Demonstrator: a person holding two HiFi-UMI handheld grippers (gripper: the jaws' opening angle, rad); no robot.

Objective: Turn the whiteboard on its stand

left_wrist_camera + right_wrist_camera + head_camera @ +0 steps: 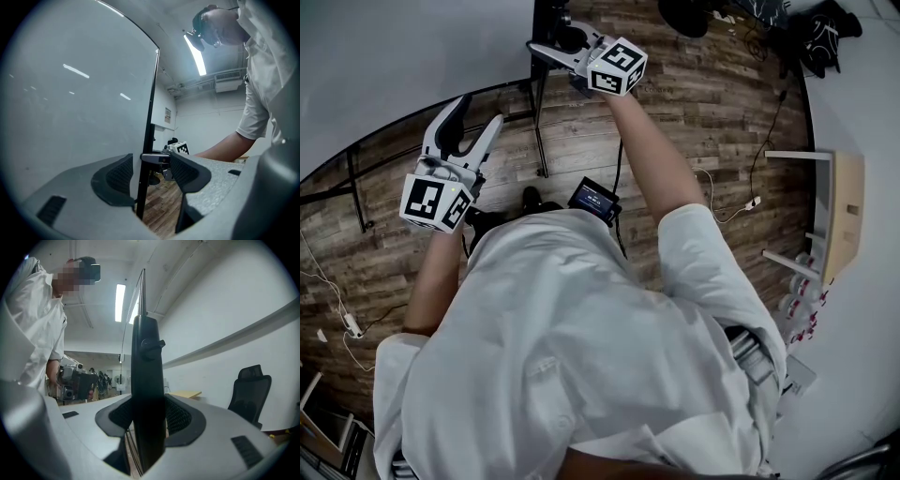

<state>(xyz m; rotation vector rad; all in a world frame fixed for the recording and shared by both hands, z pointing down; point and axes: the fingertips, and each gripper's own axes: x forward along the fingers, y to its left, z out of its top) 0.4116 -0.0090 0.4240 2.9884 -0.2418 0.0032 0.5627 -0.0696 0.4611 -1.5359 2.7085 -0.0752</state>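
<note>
the whiteboard (394,66) fills the 10 o'clock corner of the head view, with thin black stand legs (541,131) below it on the wooden floor (694,103). the right gripper (150,417), at 12 o'clock in that view, is clamped on a black post (146,366) at the board's edge, both pads pressed against it below a knob (152,345). the left gripper (151,172), at 9 o'clock in the head view, has its jaws apart around an edge of the board: the thin black frame (151,117) runs between the pads, close to the 9 o'clock pad, with floor showing before the 3 o'clock pad
</note>
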